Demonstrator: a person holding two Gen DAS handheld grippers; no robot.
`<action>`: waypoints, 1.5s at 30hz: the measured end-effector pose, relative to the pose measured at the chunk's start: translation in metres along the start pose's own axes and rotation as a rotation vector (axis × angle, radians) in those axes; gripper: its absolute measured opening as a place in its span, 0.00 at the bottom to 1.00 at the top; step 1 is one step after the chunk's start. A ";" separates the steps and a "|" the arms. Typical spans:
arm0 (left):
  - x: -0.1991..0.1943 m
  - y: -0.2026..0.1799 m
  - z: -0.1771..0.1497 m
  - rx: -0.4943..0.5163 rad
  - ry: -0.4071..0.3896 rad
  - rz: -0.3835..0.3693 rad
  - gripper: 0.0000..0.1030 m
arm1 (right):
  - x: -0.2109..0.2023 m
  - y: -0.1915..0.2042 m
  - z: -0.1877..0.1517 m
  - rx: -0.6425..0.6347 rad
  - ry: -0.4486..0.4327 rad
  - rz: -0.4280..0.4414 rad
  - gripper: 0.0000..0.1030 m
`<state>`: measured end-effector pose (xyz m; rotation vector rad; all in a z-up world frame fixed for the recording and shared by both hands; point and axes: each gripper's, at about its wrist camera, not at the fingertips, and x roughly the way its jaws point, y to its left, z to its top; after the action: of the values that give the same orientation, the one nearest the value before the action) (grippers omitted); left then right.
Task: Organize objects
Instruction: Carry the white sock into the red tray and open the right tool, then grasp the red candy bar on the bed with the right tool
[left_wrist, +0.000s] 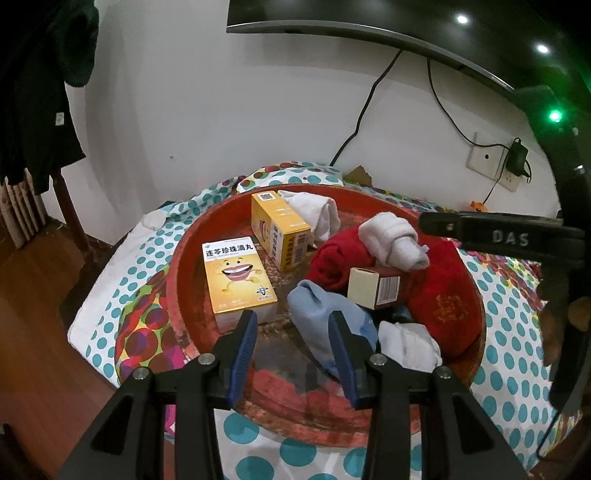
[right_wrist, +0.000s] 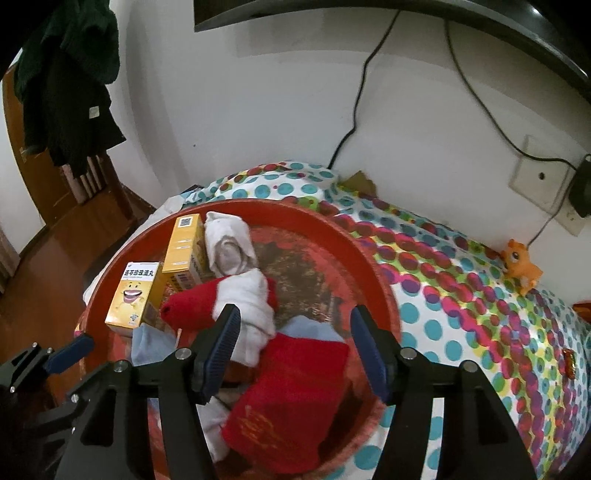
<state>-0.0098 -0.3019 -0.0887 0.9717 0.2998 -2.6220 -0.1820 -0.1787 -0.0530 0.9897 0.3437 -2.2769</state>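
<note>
A round red tray (left_wrist: 177, 266) (right_wrist: 373, 266) sits on a dotted cloth. In it lie two yellow medicine boxes (left_wrist: 238, 277) (left_wrist: 279, 229), a small cream and brown box (left_wrist: 373, 291), rolled white socks (left_wrist: 393, 240) (left_wrist: 317, 212) (left_wrist: 410, 345), a blue sock (left_wrist: 325, 321) and red socks (left_wrist: 439, 299) (right_wrist: 291, 398). My left gripper (left_wrist: 291, 321) is open and empty, low over the tray's near side, its right finger against the blue sock. My right gripper (right_wrist: 291, 317) is open and empty above the red and white socks (right_wrist: 251, 302).
The dotted cloth (right_wrist: 461, 295) covers the surface, with bare room right of the tray. An orange toy (right_wrist: 522, 269) stands near the wall. Cables and a wall socket (left_wrist: 487, 155) lie behind. A dark screen (left_wrist: 332, 18) hangs above. Wooden floor (left_wrist: 37, 295) is at left.
</note>
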 end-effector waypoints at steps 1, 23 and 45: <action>0.000 -0.001 0.000 0.005 0.001 0.001 0.40 | -0.003 -0.003 0.000 0.002 -0.002 -0.004 0.58; 0.001 -0.018 -0.005 0.089 -0.007 0.012 0.40 | -0.039 -0.158 -0.045 0.189 -0.016 -0.212 0.61; -0.005 -0.075 0.030 0.217 -0.014 -0.007 0.40 | -0.015 -0.404 -0.138 0.410 0.102 -0.379 0.55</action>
<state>-0.0519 -0.2402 -0.0572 1.0205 0.0140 -2.7079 -0.3531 0.2025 -0.1404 1.3418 0.1108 -2.7142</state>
